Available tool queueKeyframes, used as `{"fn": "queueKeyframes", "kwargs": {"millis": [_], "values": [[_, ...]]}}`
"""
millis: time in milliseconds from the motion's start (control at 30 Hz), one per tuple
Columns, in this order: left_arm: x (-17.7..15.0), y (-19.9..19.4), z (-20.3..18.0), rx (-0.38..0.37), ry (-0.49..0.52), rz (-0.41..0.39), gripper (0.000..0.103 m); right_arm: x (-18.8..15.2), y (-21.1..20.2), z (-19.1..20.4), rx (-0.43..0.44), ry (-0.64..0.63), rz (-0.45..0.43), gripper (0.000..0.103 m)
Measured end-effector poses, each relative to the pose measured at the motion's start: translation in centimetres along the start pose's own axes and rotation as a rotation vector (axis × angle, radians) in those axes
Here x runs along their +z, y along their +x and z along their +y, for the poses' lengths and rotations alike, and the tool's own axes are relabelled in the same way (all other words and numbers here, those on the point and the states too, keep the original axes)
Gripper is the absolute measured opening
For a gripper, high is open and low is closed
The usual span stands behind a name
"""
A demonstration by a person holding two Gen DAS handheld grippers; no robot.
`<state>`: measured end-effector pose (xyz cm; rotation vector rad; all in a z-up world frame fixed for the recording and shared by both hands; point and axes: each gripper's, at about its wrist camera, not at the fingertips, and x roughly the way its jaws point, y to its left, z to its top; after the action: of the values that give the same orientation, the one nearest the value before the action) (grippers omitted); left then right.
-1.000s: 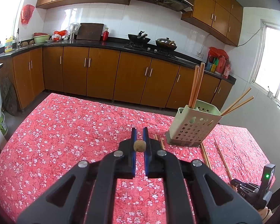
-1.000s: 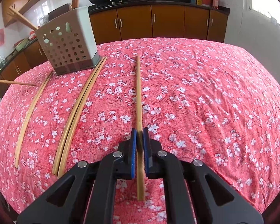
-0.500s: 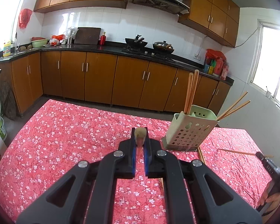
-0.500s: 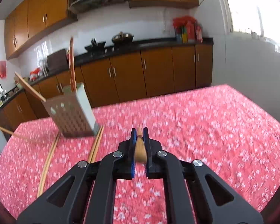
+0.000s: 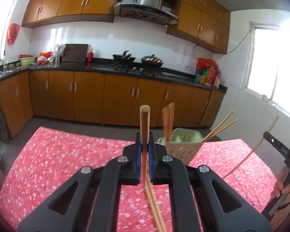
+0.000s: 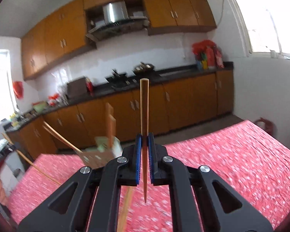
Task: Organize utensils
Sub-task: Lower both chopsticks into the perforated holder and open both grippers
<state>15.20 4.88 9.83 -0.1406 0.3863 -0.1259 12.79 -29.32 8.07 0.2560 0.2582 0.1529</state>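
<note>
My left gripper is shut on a wooden chopstick that stands upright between the pads, above the table. My right gripper is shut on a lighter chopstick, also upright and lifted off the table. The pale green perforated utensil holder stands just right of the left gripper, with several chopsticks in it; it also shows blurred in the right wrist view. The right gripper and its chopstick show at the right edge of the left wrist view.
The table carries a red floral cloth. Loose chopsticks lie on the cloth below the left gripper, and another below the right one. Brown kitchen cabinets and a stove counter stand behind the table.
Both grippers have risen and tilted upward with their chopsticks. The right chopstick left the cloth. The holder has come closer to the left gripper.
</note>
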Motion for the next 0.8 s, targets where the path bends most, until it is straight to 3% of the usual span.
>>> {"fn": "queueKeyframes", "kwargs": {"millis": [200,400,600,800], "values": [[3.5,-0.6,-3.8,-0.07,0.042,-0.098,0.007,3.8,-0.4,3.8,0.097,-0.011,-0.136,0.008],[7.0,0.8,-6.2,-0.069,0.037,-0.202,0.008,4.9,2.3,6.1,0.086,-0.035,-0.222,0.008],[7.5,3.9,-6.8,-0.056,0.032,-0.229,0.007,3.7,6.0,6.6,0.068,-0.033,-0.192,0.008],[5.6,7.7,-6.4,-0.055,0.014,-0.141,0.008,1.8,9.1,6.4,0.049,-0.032,-0.101,0.008]]}}
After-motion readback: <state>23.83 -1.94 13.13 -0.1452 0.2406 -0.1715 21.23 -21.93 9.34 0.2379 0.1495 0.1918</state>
